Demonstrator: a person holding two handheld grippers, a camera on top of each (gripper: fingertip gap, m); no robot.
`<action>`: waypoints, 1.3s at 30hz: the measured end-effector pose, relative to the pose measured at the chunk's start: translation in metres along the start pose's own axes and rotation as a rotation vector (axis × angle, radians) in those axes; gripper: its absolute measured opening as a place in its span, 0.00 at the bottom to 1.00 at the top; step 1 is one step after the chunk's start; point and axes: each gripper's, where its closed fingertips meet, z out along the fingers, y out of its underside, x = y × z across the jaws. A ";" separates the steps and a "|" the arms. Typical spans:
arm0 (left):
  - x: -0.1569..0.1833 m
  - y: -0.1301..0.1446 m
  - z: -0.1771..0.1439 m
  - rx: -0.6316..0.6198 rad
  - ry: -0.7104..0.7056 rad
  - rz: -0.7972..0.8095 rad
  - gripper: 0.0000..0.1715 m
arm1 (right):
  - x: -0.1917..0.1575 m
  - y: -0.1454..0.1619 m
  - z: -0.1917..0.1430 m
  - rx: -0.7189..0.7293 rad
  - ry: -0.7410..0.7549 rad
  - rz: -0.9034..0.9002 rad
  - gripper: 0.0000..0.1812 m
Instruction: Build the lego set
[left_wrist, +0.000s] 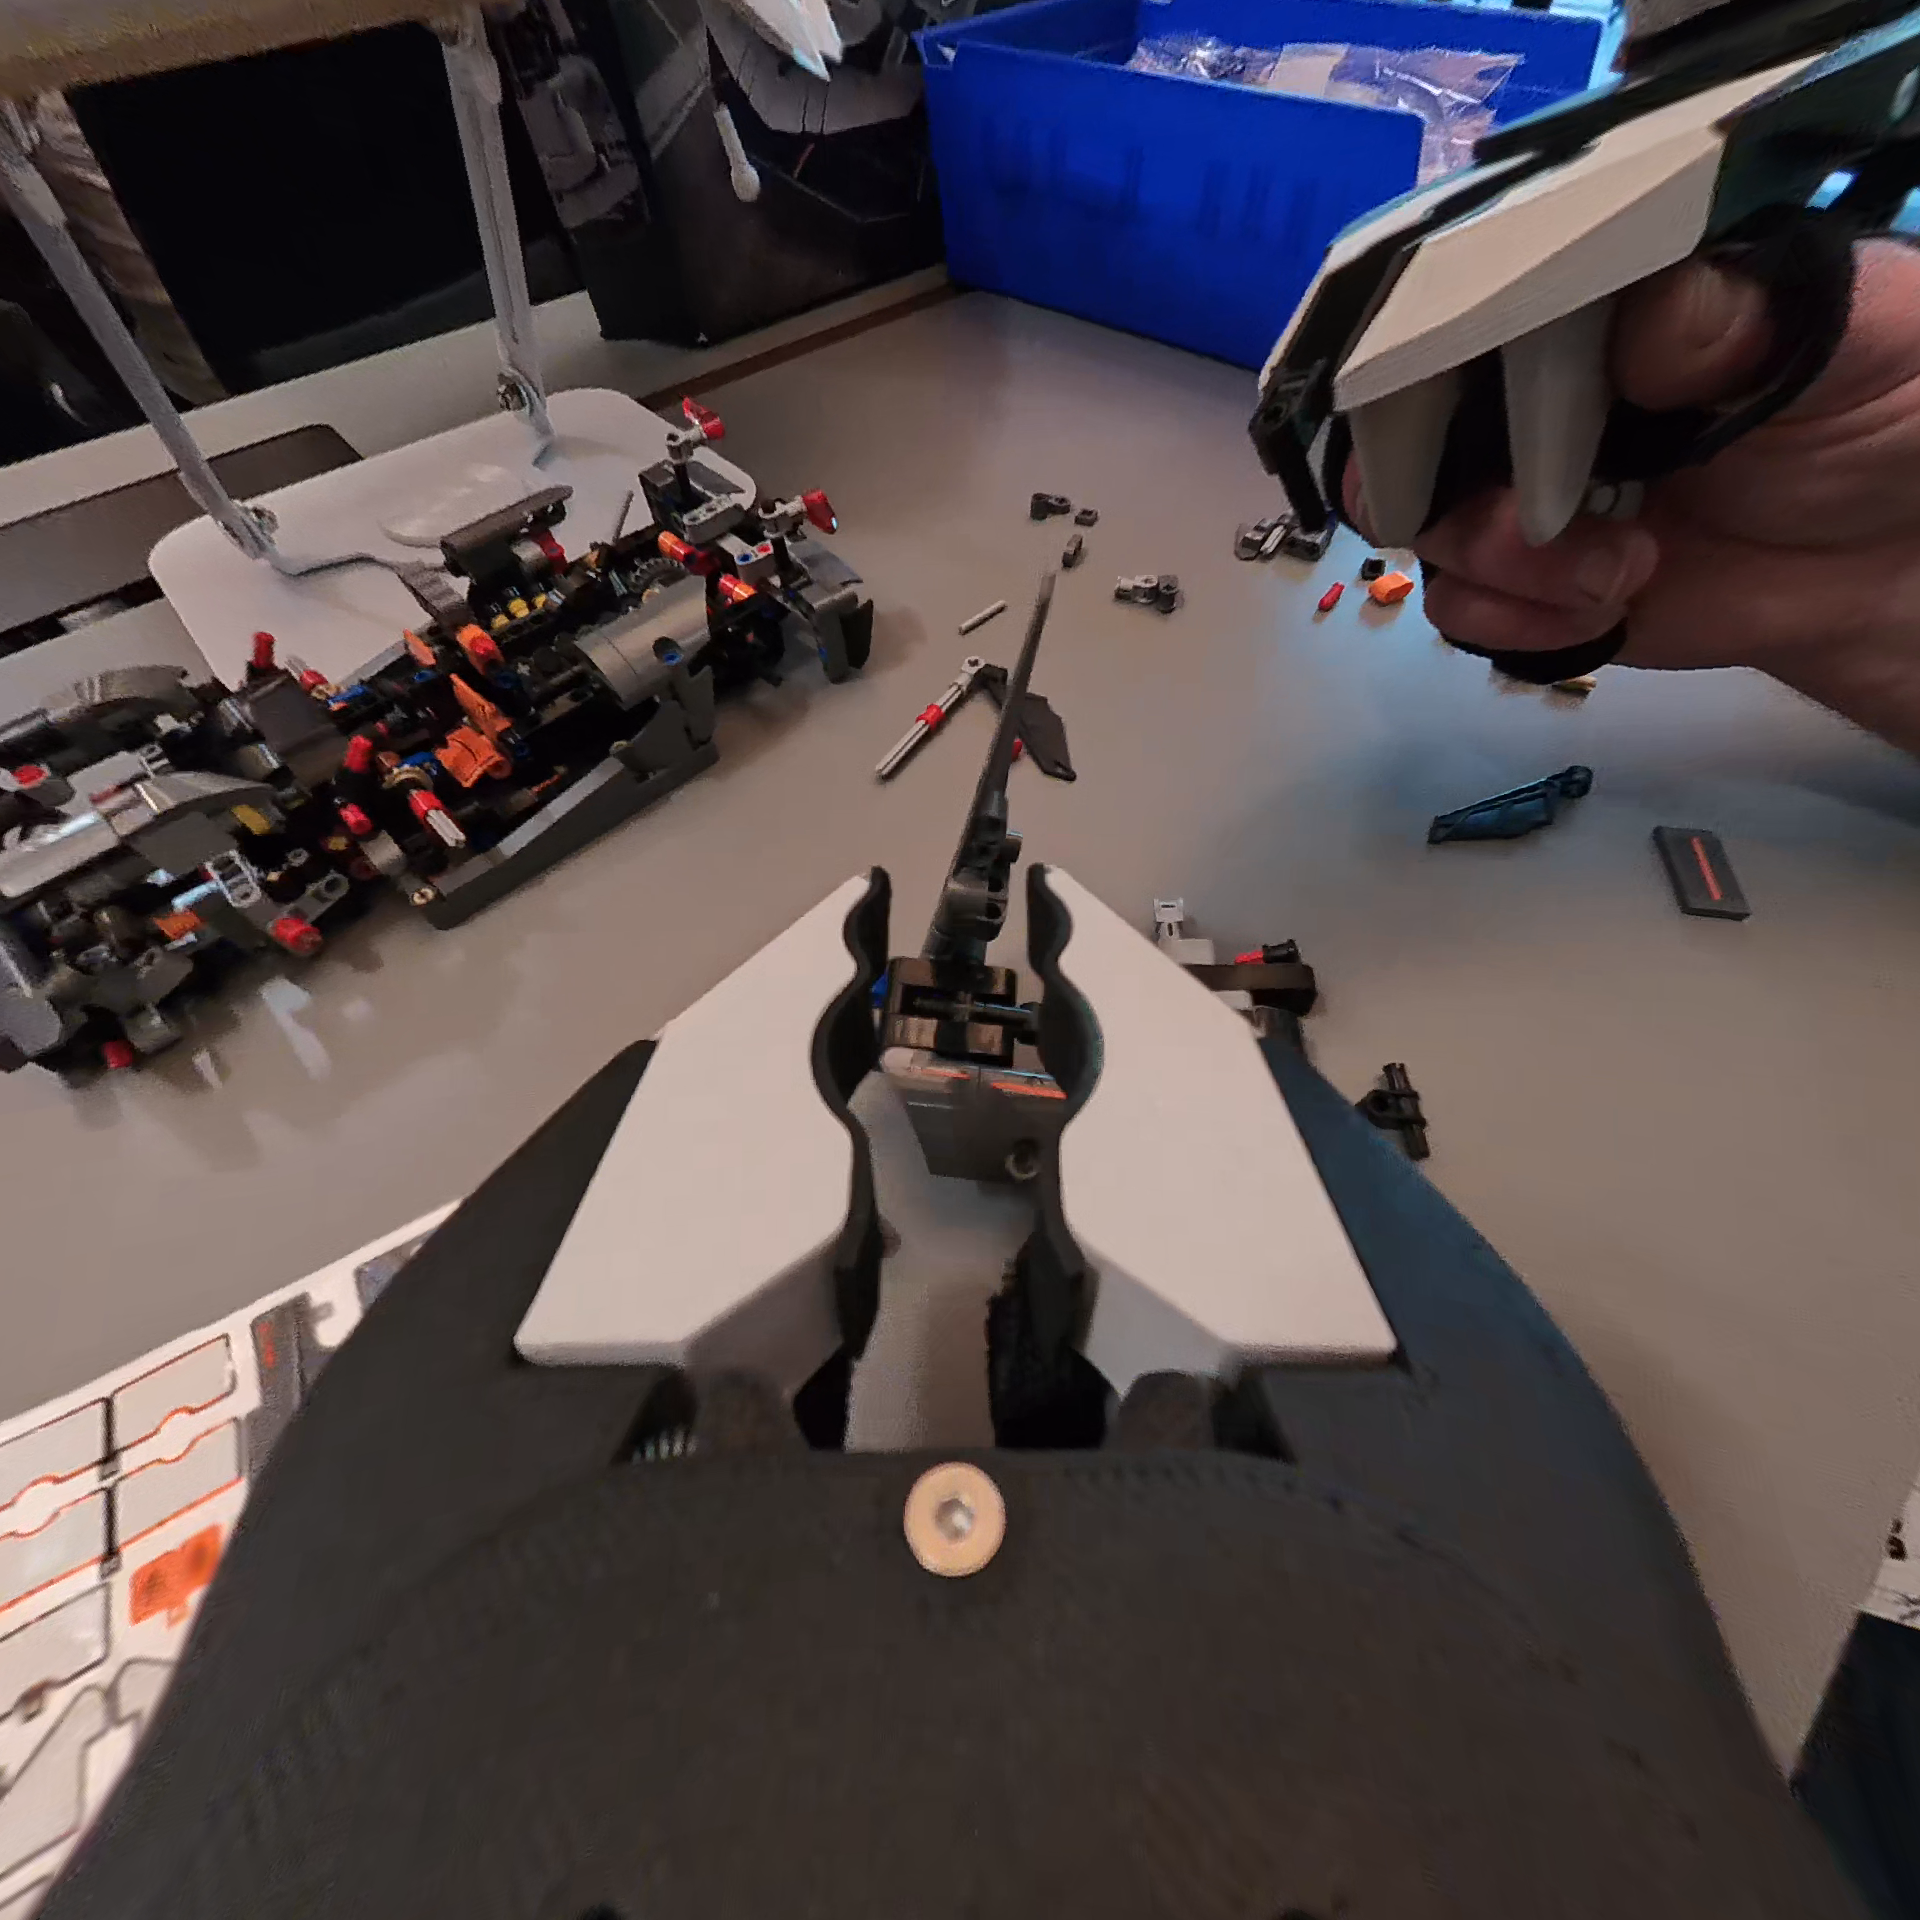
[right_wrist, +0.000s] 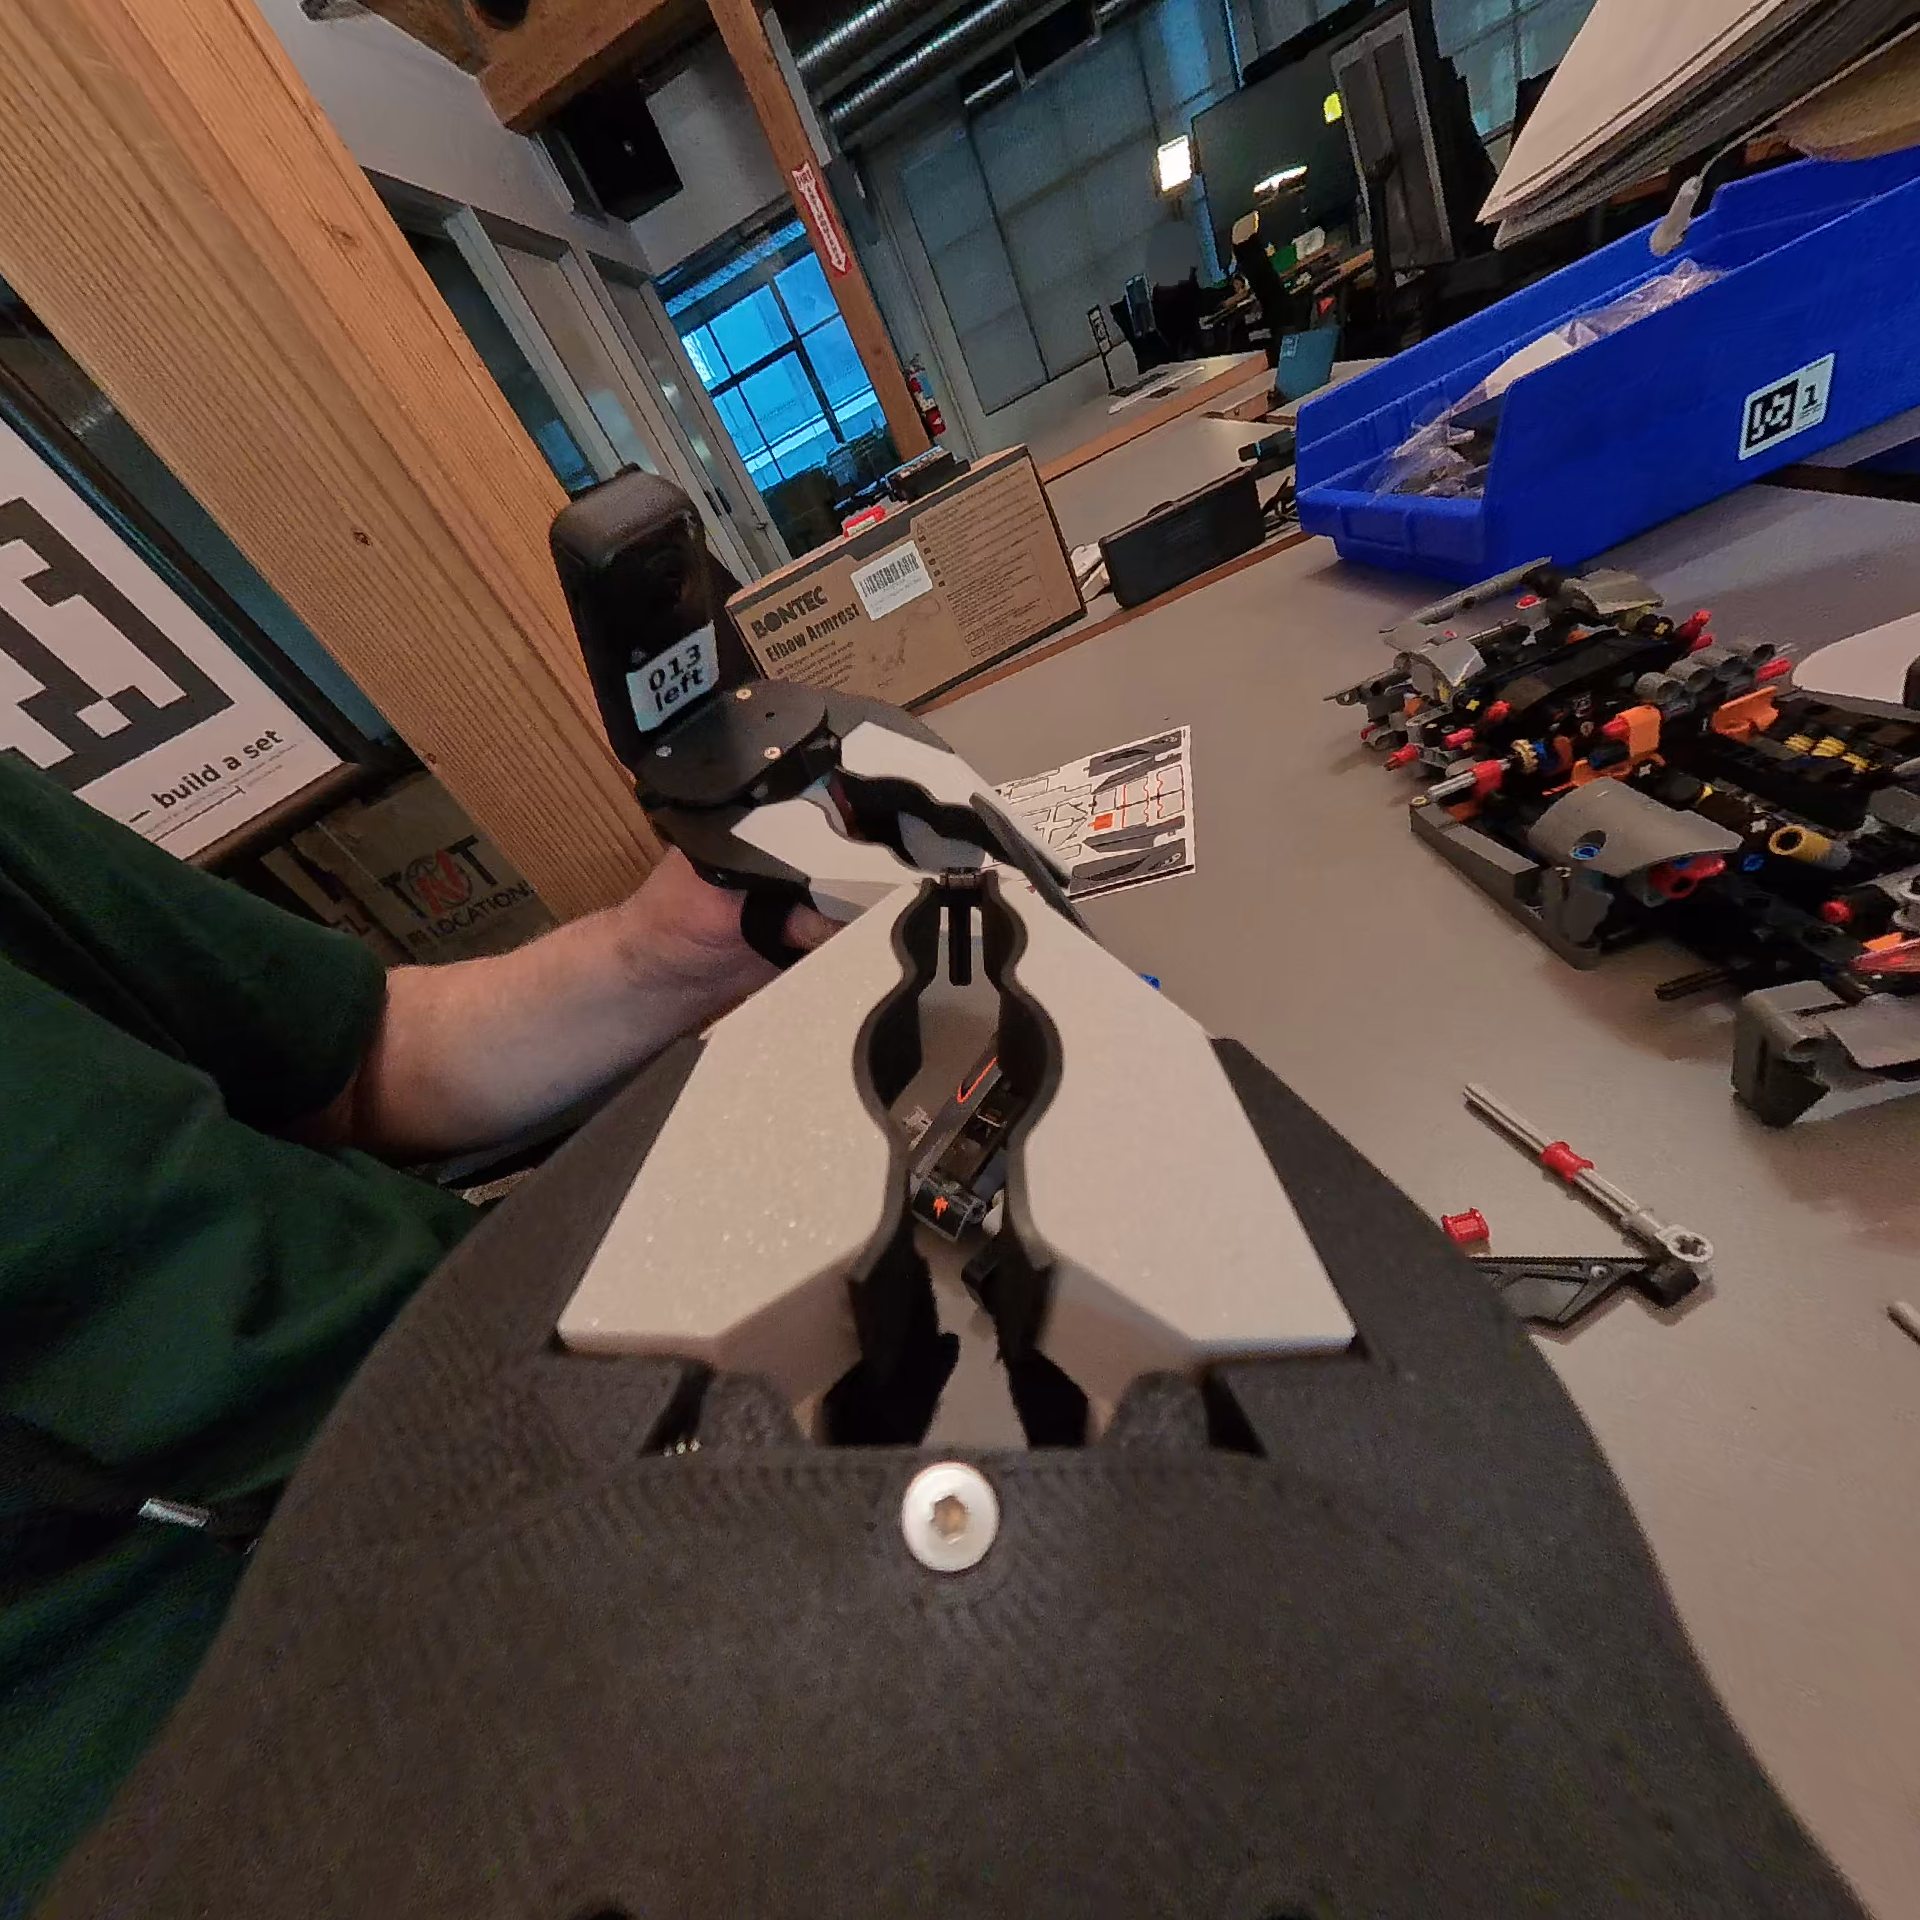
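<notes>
My left gripper (left_wrist: 956, 896) is shut on a dark grey and black lego sub-assembly (left_wrist: 961, 1029) with orange stickers. A long thin black piece (left_wrist: 1013, 717) sticks forward from it. It is held above the table. My right gripper (right_wrist: 958, 906) is nearly closed on a small black pin (right_wrist: 958, 948) at its tips. It hovers over the left gripper (right_wrist: 956, 847), and the sub-assembly (right_wrist: 961, 1132) shows through the gap between its fingers. In the left wrist view the right gripper (left_wrist: 1294, 488) is at the upper right, held by a hand.
The large part-built lego car (left_wrist: 416, 727) lies to the left, also seen in the right wrist view (right_wrist: 1662, 769). A blue bin (left_wrist: 1143, 187) stands behind. Loose parts lie around: an axle with a red bush (left_wrist: 925, 727), a black panel (left_wrist: 1507, 805), a flat tile (left_wrist: 1699, 871). A sticker sheet (left_wrist: 94, 1507) lies near. Spacing between my two grippers at the tips: around 10 cm. Both grippers' tips are roughly 15 cm from the long thin black piece (left_wrist: 1013, 717). It turns up in the right wrist view (right_wrist: 1511, 1253) as well.
</notes>
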 end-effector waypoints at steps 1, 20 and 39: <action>0.000 -0.004 -0.003 0.003 0.001 0.007 0.15 | 0.000 0.000 0.000 0.001 0.001 -0.001 0.03; 0.011 -0.050 0.025 -0.153 0.084 0.176 0.00 | 0.011 -0.031 -0.039 0.112 0.077 -0.030 0.03; -0.035 -0.038 0.044 0.130 0.163 -0.711 0.00 | 0.018 -0.072 -0.096 0.304 0.131 -0.034 0.03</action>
